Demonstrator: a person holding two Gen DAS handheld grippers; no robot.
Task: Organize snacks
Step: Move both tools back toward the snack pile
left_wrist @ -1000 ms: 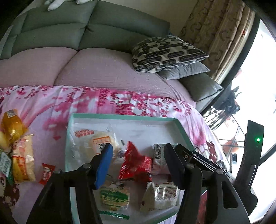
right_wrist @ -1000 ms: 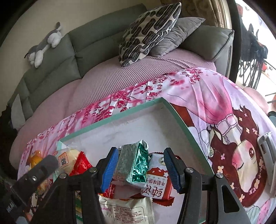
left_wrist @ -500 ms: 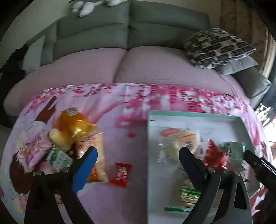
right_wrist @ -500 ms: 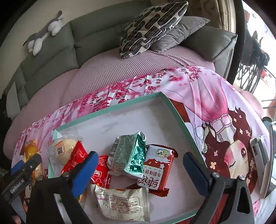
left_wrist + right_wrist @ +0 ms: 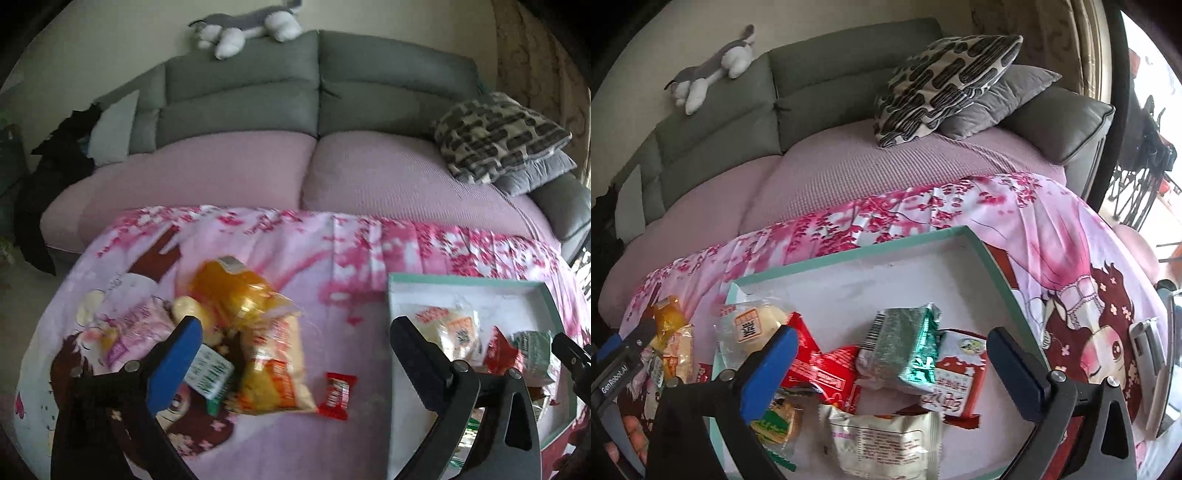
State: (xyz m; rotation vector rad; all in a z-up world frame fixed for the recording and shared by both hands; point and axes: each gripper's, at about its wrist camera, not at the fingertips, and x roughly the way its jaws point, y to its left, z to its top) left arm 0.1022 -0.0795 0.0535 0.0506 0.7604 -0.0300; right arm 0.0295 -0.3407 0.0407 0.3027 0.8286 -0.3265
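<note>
Several snacks sit loose on the pink cloth (image 5: 314, 266) left of the tray (image 5: 461, 282), so I'd drop the wide-open, empty left gripper (image 5: 291, 343) straight over the small red packet (image 5: 337, 396), while the right gripper (image 5: 892, 350) hangs open and empty above the tray's pile.

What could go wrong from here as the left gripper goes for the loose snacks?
The left gripper is open wide over a jumbled pile: the yellow bag overlaps the orange pouch, so it may grab two. The small red candy lies flat and may slip.
</note>
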